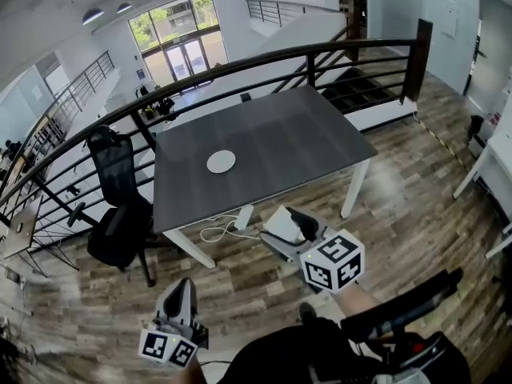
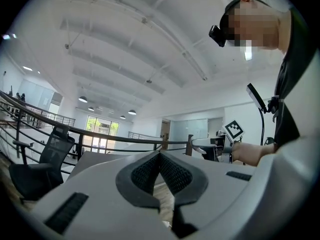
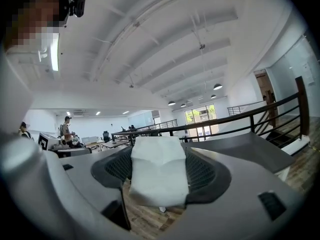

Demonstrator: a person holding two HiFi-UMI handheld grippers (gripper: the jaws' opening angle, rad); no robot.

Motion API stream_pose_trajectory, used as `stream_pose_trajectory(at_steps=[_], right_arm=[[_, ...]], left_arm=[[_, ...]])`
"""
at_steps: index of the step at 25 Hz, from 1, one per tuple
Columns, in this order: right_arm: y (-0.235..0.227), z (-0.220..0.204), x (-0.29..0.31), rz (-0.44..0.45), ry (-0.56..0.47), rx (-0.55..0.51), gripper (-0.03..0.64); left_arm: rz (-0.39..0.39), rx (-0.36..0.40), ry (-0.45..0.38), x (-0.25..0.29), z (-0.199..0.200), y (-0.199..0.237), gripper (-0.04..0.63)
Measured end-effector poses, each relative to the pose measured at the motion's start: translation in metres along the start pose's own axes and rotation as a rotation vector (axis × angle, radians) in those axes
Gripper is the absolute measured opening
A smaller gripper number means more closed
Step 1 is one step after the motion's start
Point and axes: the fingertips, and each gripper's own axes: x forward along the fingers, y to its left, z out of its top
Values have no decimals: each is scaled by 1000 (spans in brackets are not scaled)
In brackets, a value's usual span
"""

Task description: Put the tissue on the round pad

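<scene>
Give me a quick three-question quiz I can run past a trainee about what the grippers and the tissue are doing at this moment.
1. True or false: the tissue already lies on the round pad on the table.
2. Fill the gap: the jaws of the left gripper are ____, with nothing between them.
3. What holds the tissue? A) the left gripper B) the right gripper C) neither, it lies on the floor

Key: 1 false; 2 shut; 3 B
</scene>
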Motion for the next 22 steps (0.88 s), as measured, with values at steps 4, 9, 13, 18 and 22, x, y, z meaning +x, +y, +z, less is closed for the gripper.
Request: stream_pose_trajectory(at_steps=[4,9,13,18,22], right_arm=[[-31,6,19,27,4,4,333],[-69,12,37,68,9,7,333],[-101,14,51,92,14,28,333],[-134,17,63,131,13,29,333],[-158,21,71,154,14,24,333]], left_arm=[[23,12,15,31,2,1,3],[54,19,31,73,3,-3,3],[79,36,49,105,2,-9,3],[111,49,51,137,-2,-15,3],[137,47,56,160,-8,-18,3]])
